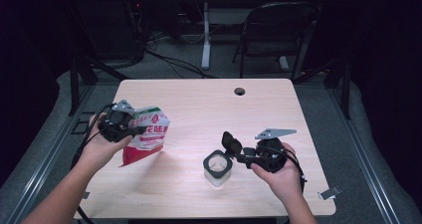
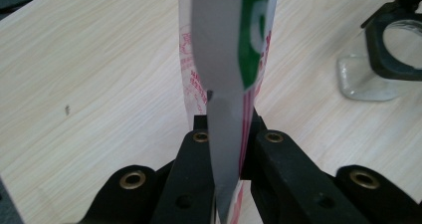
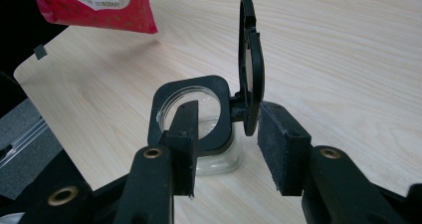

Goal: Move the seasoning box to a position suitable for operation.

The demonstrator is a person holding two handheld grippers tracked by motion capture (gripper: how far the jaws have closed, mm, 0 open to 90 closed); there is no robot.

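At the bench (image 1: 278,104), I am holding a red-and-white bag (image 1: 148,134) in my left gripper (image 1: 130,129), its jaws pinched tight on the bag's flattened edge. The bag is hanging clear of the wood at the left, tilted, with its top toward the jar (image 1: 218,168).

The jar, clear glass with a black collar, is standing on the near middle of the bench, well apart from the bag. Its hinged lid (image 1: 231,142) is already flipped up, so the mouth is open. My right gripper (image 1: 238,153) is working at the jar's right side: its jaws are standing wide astride the lid's hinge, pads not pressing on it, so nothing is held there.

By my reading the opening step is done and the bag is lifted. Still left: carrying the bag across, tipping it over the mouth, and shutting the lid. Nothing is showing inside the jar.
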